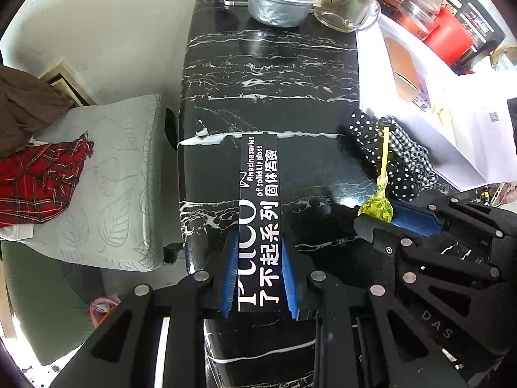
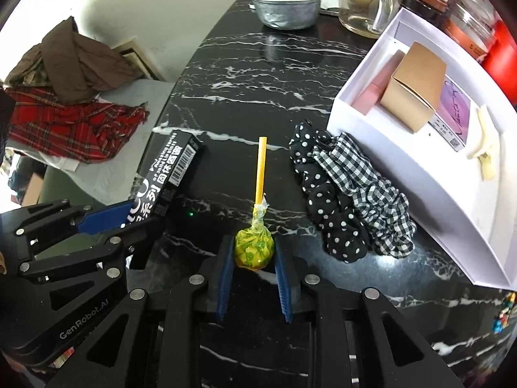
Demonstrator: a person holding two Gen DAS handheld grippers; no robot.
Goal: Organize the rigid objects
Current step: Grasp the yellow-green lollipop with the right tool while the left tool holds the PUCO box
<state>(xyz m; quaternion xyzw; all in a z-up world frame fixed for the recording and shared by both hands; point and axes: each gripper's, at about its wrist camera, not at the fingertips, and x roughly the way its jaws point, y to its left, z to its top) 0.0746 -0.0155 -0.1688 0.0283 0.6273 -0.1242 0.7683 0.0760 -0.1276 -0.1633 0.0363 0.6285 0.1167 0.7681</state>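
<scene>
Marbled desk [image 1: 268, 74] is carrying both grippers: left [image 1: 258, 278] is pinching the box [image 1: 258, 213], right [image 2: 253, 278] pinching the lollipop [image 2: 254, 250]; best lifting squarely toward the tray [image 2: 371, 74] ahead.

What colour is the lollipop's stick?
The lollipop's stick is yellow, shown best in the right wrist view.

On the desk [image 2: 245, 74], the lip gloss box [image 2: 168, 174] lies to the left, the lollipop [image 2: 255, 245] in the middle, two scrunchies [image 2: 349, 194] to its right against the tray [image 2: 420, 174]. A bowl [image 2: 286, 5] and a glass mug [image 2: 365, 0] stand behind.
</scene>
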